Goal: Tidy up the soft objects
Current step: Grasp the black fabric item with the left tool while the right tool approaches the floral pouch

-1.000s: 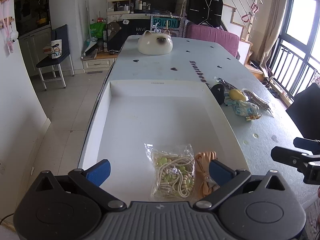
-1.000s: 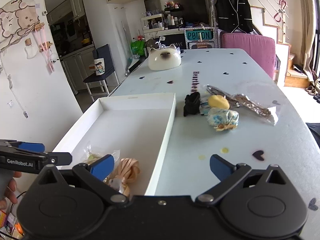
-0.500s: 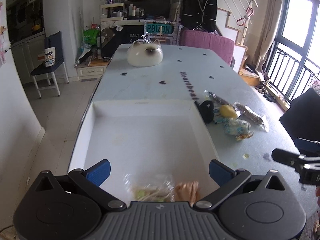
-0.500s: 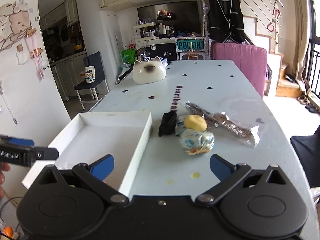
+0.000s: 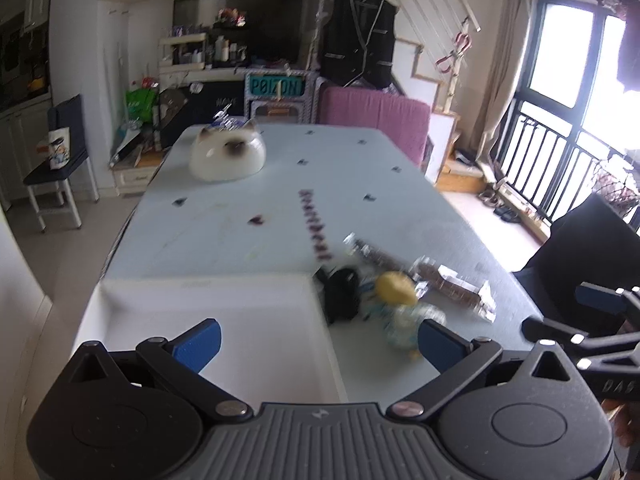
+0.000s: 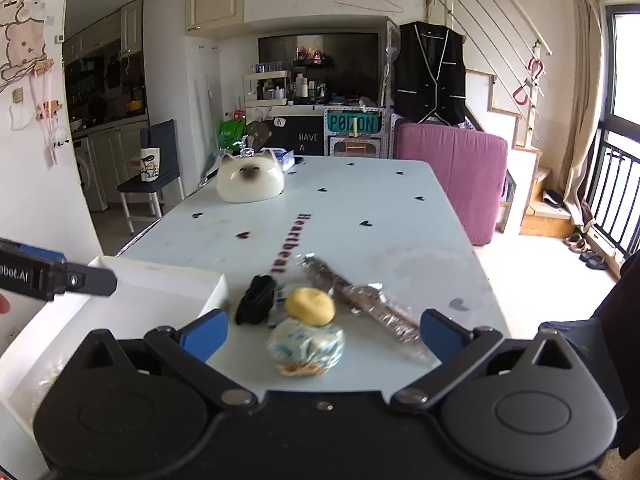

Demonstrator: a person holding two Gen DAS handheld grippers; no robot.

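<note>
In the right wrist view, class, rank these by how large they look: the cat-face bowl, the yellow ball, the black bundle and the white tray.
1. white tray, though partly hidden
2. cat-face bowl, despite sitting farthest away
3. black bundle and yellow ball: these look alike, so I will not rank them.

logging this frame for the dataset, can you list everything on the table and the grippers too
white tray: 1, white, table's left near edge
black soft item: 1, black, just right of the tray
yellow round item: 1, yellow, beside the black one
patterned bundle: 1, white-blue, nearest the camera
clear packet: 1, clear with brown contents, right of the cluster
cat-face dome: 1, cream, far end
left hand-held gripper: 1, open, empty
right hand-held gripper: 1, open, empty
</note>
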